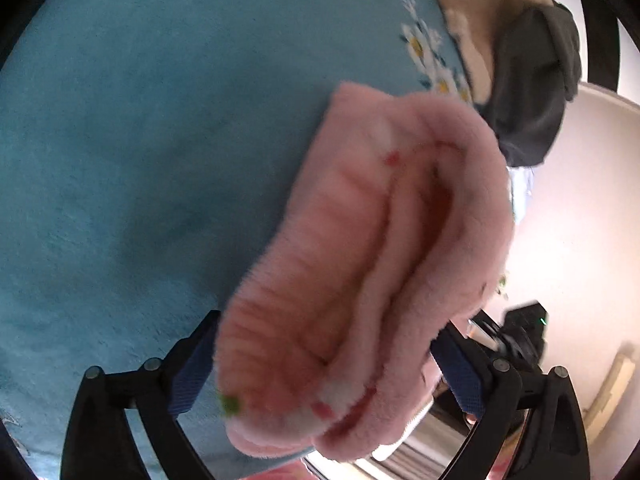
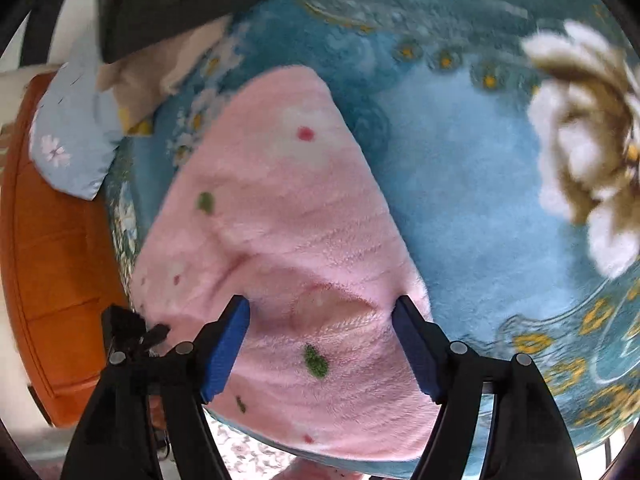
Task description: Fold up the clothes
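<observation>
A fluffy pink garment (image 2: pixel 280 220) with red and green dots lies on a blue blanket (image 2: pixel 460 180). In the left wrist view a bunched fold of it (image 1: pixel 380 260) sits between the left gripper's (image 1: pixel 324 356) wide-apart fingers, lifted above the blanket (image 1: pixel 140 160); the jaws do not visibly press it. The right gripper (image 2: pixel 322 320) is open, its blue pads (image 2: pixel 224 352) either side of the garment's near part, just above it.
A dark grey cloth (image 1: pixel 532 92) and a beige cloth (image 1: pixel 476 0) lie at the blanket's far edge. A light blue flowered pillow (image 2: pixel 72 136) rests on an orange seat (image 2: pixel 48 280). A white-and-brown flower pattern (image 2: pixel 588 140) marks the blanket at right.
</observation>
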The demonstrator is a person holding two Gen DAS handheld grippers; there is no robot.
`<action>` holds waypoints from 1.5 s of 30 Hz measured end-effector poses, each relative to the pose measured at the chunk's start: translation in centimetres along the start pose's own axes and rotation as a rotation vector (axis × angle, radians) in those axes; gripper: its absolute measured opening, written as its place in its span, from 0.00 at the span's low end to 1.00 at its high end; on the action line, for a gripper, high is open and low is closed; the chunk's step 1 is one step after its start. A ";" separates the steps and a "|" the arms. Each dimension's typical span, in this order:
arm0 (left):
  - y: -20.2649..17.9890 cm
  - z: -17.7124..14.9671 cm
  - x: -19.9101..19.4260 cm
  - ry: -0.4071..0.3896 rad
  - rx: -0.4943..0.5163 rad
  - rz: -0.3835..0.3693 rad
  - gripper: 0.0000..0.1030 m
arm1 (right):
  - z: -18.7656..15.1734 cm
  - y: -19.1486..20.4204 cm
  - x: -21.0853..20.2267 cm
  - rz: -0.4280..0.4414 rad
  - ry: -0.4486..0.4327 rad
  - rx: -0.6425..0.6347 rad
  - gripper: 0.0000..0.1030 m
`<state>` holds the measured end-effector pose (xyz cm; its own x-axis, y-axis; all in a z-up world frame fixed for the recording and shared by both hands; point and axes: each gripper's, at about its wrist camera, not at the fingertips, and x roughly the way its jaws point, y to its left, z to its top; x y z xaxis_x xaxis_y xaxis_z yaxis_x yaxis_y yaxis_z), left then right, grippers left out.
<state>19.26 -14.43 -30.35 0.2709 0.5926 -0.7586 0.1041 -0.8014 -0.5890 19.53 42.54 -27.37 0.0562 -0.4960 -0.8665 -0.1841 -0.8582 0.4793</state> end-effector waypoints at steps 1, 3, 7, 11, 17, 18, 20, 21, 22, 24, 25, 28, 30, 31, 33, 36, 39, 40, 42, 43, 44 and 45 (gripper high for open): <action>0.0 -0.1 -0.1 -0.011 0.006 0.007 0.97 | 0.2 -0.4 -0.3 -0.002 -0.016 0.008 0.72; 0.1 -0.2 0.1 -0.016 -0.006 0.006 0.97 | 0.5 -1.1 -1.0 -0.005 -0.047 0.030 0.72; 0.2 -0.3 0.5 -0.038 -0.042 0.006 0.97 | 1.2 -3.1 0.4 0.045 -0.047 0.144 0.72; -0.2 -0.6 0.3 -0.064 -0.061 -0.008 0.87 | 1.3 -2.6 2.3 0.048 -0.021 0.147 0.72; -2.0 -1.3 -0.3 -0.096 -0.067 0.033 0.58 | 1.4 -1.9 2.5 0.018 -0.019 0.184 0.61; -2.6 -1.6 -0.5 -0.106 -0.060 0.052 0.51 | 1.5 -1.6 2.4 0.019 -0.014 0.187 0.44; -4.0 -2.2 -1.2 -0.130 -0.043 0.097 0.44 | 1.6 -0.7 2.0 0.027 -0.007 0.167 0.24; -4.6 -2.6 -1.5 -0.142 -0.034 0.120 0.41 | 1.6 -0.1 1.6 0.027 -0.008 0.152 0.20; -5.3 -3.1 -2.1 -0.153 -0.020 0.135 0.40 | 1.6 0.4 1.2 0.022 -0.010 0.135 0.18; -6.8 -4.3 -3.5 -0.174 0.011 0.163 0.38 | 1.3 1.1 -0.2 0.029 -0.011 0.112 0.17; -7.5 -4.9 -4.2 -0.185 0.026 0.177 0.38 | 1.3 1.4 -1.0 0.040 -0.009 0.102 0.16; -9.4 -7.6 -6.5 -0.223 0.048 0.175 0.38 | 1.0 2.6 -3.5 0.068 -0.006 0.062 0.16; -10.8 -8.9 -8.4 -0.252 0.060 0.174 0.38 | 0.8 3.4 -5.6 0.093 -0.010 0.027 0.16; -11.7 -9.1 -9.0 -0.267 0.065 0.174 0.38 | 0.6 3.8 -6.6 0.106 -0.013 0.010 0.16; -13.2 -10.7 -10.5 -0.300 0.067 0.165 0.38 | 0.3 4.3 -8.7 0.124 -0.016 -0.027 0.16; -15.1 -12.7 -12.0 -0.336 0.070 0.156 0.38 | -0.2 5.1 -11.6 0.142 -0.018 -0.071 0.16; -17.2 -13.1 -12.6 -0.345 0.107 0.154 0.38 | -0.6 5.9 -14.2 0.147 -0.035 -0.100 0.16; -18.2 -12.6 -12.4 -0.346 0.128 0.157 0.38 | -0.9 6.1 -15.1 0.150 -0.049 -0.107 0.16; -19.8 -12.1 -13.0 -0.357 0.176 0.144 0.38 | -1.2 6.5 -16.9 0.158 -0.088 -0.104 0.16; -20.6 -11.8 -13.3 -0.359 0.196 0.133 0.38 | -1.3 6.6 -17.8 0.162 -0.110 -0.097 0.16; -21.5 -11.6 -13.5 -0.360 0.215 0.122 0.38 | -1.5 6.7 -18.7 0.166 -0.133 -0.090 0.16; -22.3 -11.3 -13.5 -0.356 0.240 0.109 0.38 | -1.6 6.8 -19.8 0.167 -0.159 -0.084 0.16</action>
<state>24.05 -5.42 -3.83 -0.0825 0.5301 -0.8439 -0.1437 -0.8443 -0.5163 18.77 46.31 -6.75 -0.1244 -0.6102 -0.7824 -0.0955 -0.7775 0.6215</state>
